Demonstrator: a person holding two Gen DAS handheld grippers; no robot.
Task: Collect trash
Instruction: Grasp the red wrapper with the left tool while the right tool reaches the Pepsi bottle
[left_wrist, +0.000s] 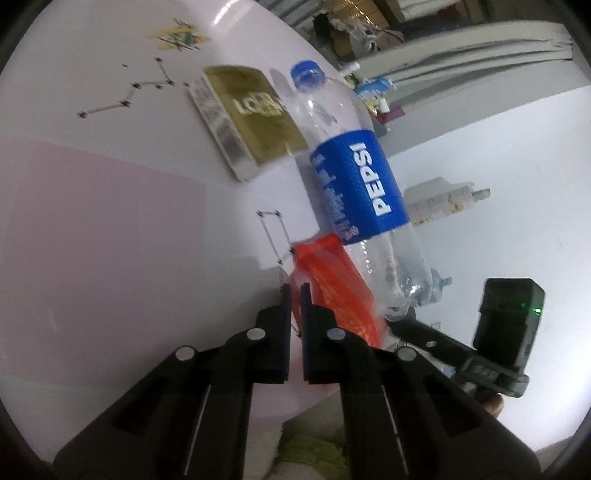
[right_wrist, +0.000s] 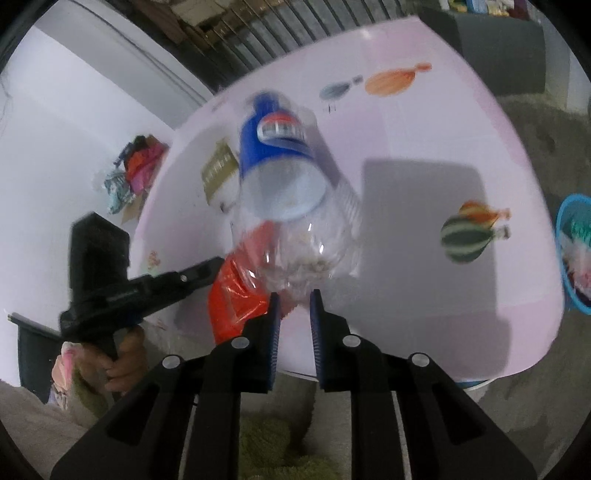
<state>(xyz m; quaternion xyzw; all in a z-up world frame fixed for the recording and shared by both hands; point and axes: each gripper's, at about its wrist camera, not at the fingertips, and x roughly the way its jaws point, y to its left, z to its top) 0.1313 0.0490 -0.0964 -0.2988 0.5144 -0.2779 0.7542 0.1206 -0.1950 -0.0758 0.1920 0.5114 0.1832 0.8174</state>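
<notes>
Together, we hold two black grippers over a pale pink table (left_wrist: 110, 221).

Left gripper (left_wrist: 294, 291): we aim it down at a slant; its jaws are nearly closed, clenched on the edge of the orange wrapper (left_wrist: 332, 291).

Right gripper (right_wrist: 293, 299): we tilt it down more steeply; its blue-lined jaws stand a little apart, with the crumpled base of the bottle (right_wrist: 295, 229) between the tips. We cannot tell whether the pads press on it.

Our left hand (right_wrist: 123, 363): seen from the right camera, fingers wrapped around the handle below the left gripper.

Bottle: clear thin plastic, blue cap, blue Pepsi label, empty and dented at the bottom; it leans at a slant just above the near table edge, its base beside the wrapper.

Orange wrapper: glossy, crinkled plastic, lying at the table's near edge, touching the bottle's base.

Gold box (left_wrist: 251, 118): flat, rectangular, with white sides, lying on the table behind the bottle.

Table surface: smooth and shiny, printed with hot-air balloons (right_wrist: 465, 232) and thin constellation lines (left_wrist: 125, 101).

Blue basket (right_wrist: 572, 254): round plastic, at the far right beyond the table edge, with scraps inside.
</notes>
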